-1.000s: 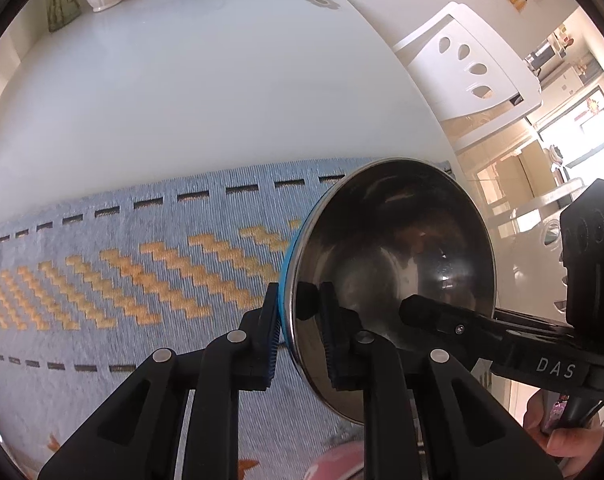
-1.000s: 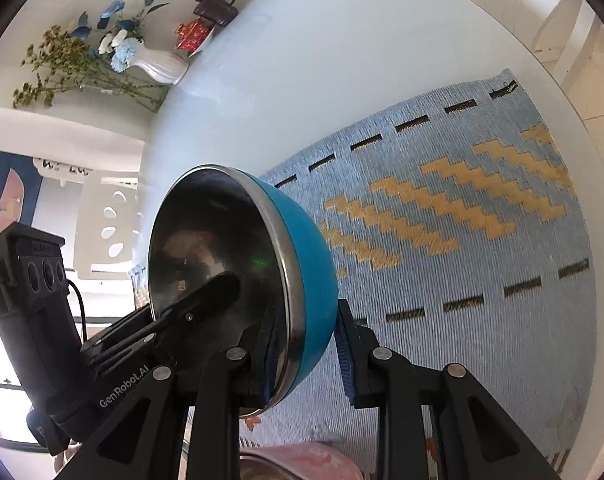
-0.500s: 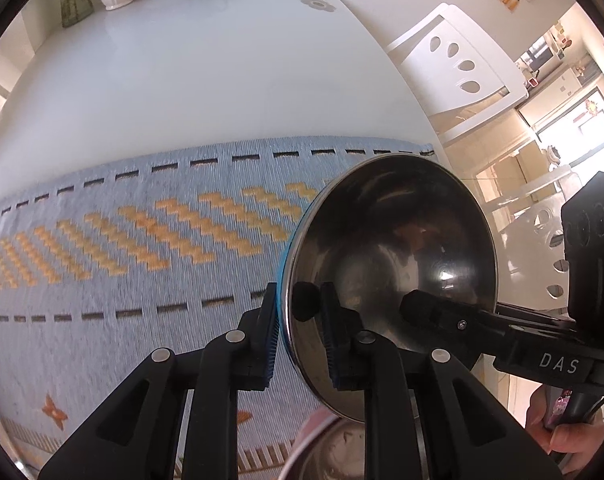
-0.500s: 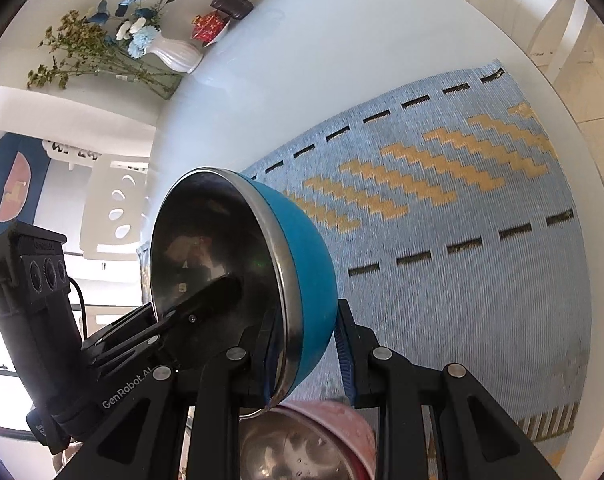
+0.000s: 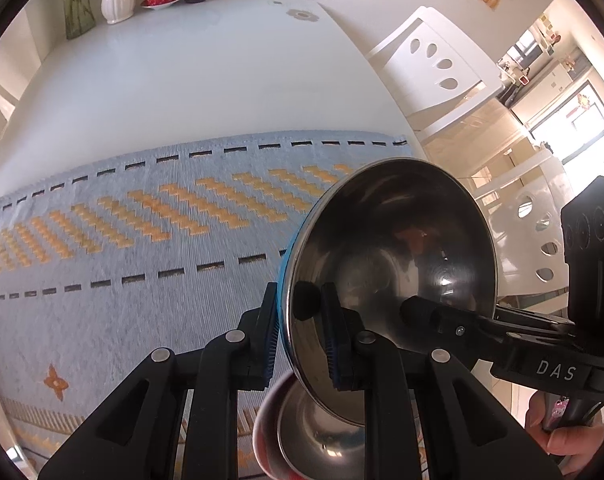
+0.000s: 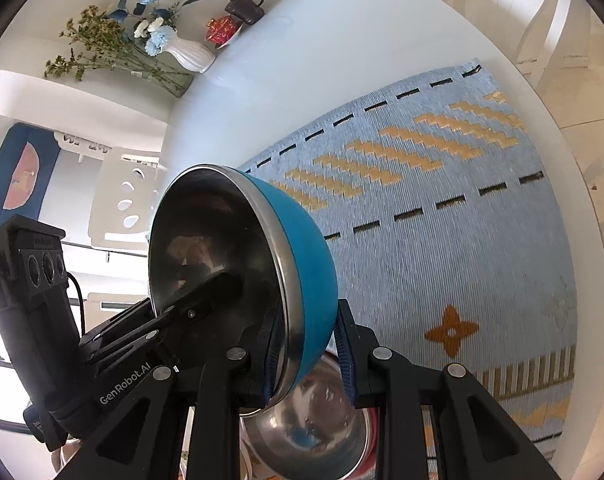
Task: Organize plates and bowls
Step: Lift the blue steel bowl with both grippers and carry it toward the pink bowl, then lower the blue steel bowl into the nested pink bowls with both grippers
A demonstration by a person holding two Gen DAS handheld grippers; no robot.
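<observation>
Both my grippers are clamping one blue bowl (image 5: 390,276) by its rim, above the mat (image 5: 142,248).

My left gripper (image 5: 300,330) is pinching the rim's near edge, one pad on the blue outside and one on the steel inside; the bowl is standing on edge just ahead of those fingers, its hollow facing my right gripper (image 6: 308,354). That one is gripping the opposite edge of the rim the same way, with the blue shell bulging toward the mat and the steel inside turned toward my left gripper. I am holding the bowl clear of the blue patterned mat on the white table (image 5: 190,80). Directly below it a pink bowl (image 6: 314,432) with a steel inside is sitting on the mat.
</observation>
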